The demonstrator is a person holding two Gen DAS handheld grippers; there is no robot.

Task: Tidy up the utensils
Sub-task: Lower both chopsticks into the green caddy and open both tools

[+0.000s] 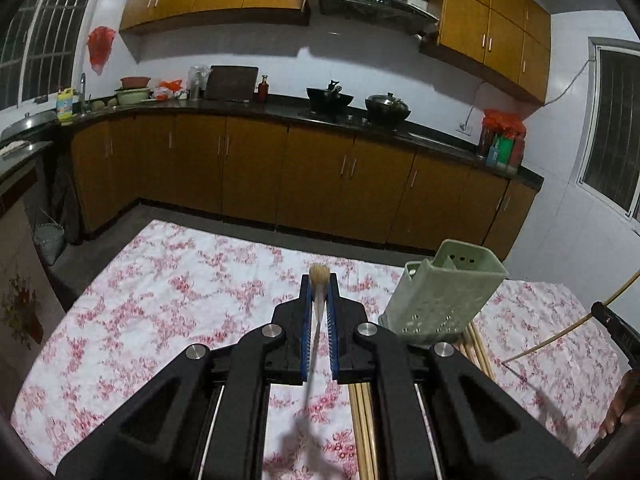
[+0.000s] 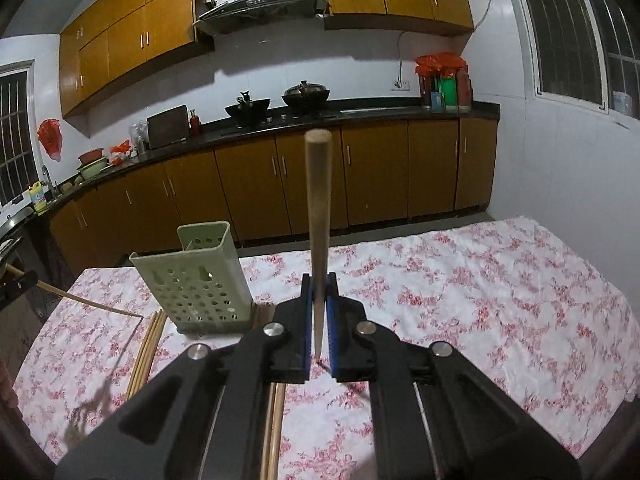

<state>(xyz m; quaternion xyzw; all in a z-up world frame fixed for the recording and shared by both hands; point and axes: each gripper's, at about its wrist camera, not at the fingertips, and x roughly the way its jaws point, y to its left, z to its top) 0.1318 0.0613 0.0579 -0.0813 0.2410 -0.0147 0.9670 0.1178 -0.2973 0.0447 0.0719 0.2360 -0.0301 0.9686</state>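
My left gripper [image 1: 320,285] is shut on a wooden chopstick [image 1: 313,344], whose round butt end pokes out past the blue pads while the thin tip hangs above the cloth. The right gripper [image 2: 319,282] is shut on a second chopstick [image 2: 318,200] that stands up steeply from the jaws. A pale green perforated utensil holder [image 1: 444,296] [image 2: 196,276] stands upright on the table between the two grippers. Several loose chopsticks [image 2: 148,348] [image 1: 362,420] lie flat by its base. The other held chopstick shows at the edge of each view [image 1: 560,338] [image 2: 88,304].
The table [image 2: 480,280] wears a white cloth with pink flowers. A hand [image 1: 624,408] shows at the right edge of the left wrist view. Beyond a strip of floor run brown kitchen cabinets [image 1: 312,176], with woks on the dark counter.
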